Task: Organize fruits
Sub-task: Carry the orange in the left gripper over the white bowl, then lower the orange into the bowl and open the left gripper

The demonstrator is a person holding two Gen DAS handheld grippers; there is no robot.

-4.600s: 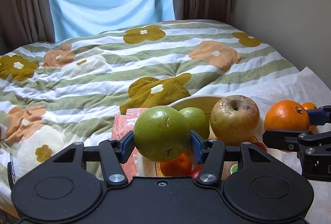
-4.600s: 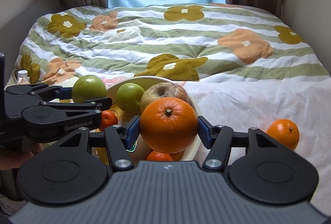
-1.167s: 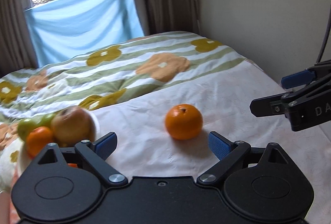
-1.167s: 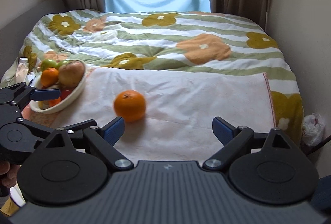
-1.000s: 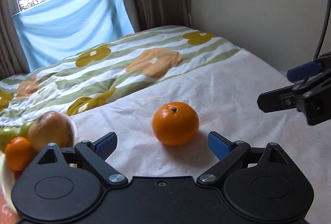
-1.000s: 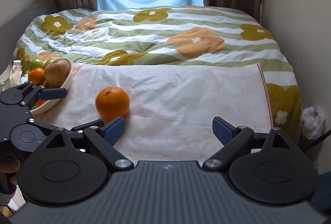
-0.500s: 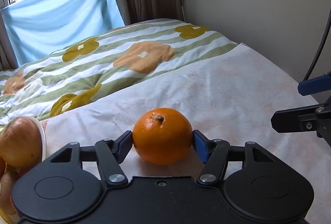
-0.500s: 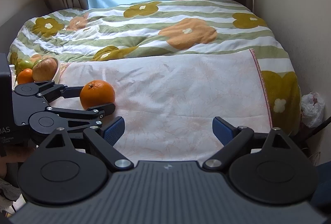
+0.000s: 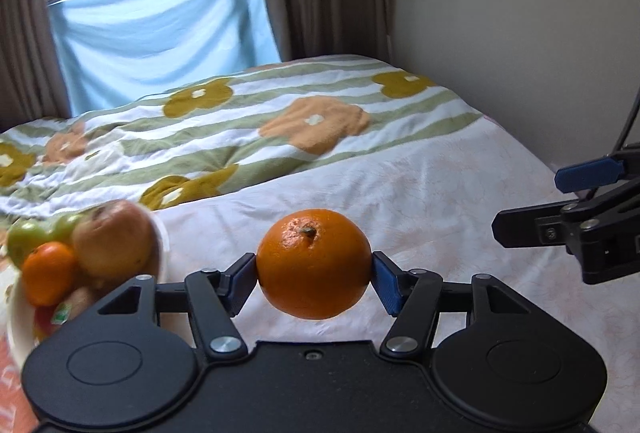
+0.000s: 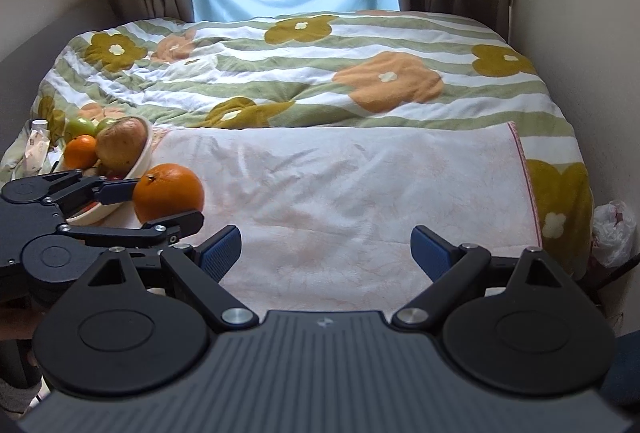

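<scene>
My left gripper (image 9: 314,275) is shut on a large orange (image 9: 314,264), its blue pads pressed against both sides, and holds it just above the pale towel (image 9: 420,201). In the right wrist view the same orange (image 10: 168,191) sits between the left gripper's fingers (image 10: 116,191) beside the fruit bowl (image 10: 142,159). The bowl (image 9: 162,237) holds green apples, a brownish apple (image 9: 114,239) and a small orange (image 9: 48,265). My right gripper (image 10: 326,247) stands open over bare towel with nothing between its pads; it shows at the right edge of the left wrist view (image 9: 576,201).
The towel (image 10: 360,193) lies across the near part of a bed with a striped, flowered quilt (image 10: 304,73). A wall runs along the right side, with a white plastic bag (image 10: 614,233) by the bed's corner. Curtains and a blue cloth hang behind.
A second ago the left gripper stood open around the orange on the towel. It has since shut on the orange and lifted it slightly toward the bowl. The right gripper stayed open.
</scene>
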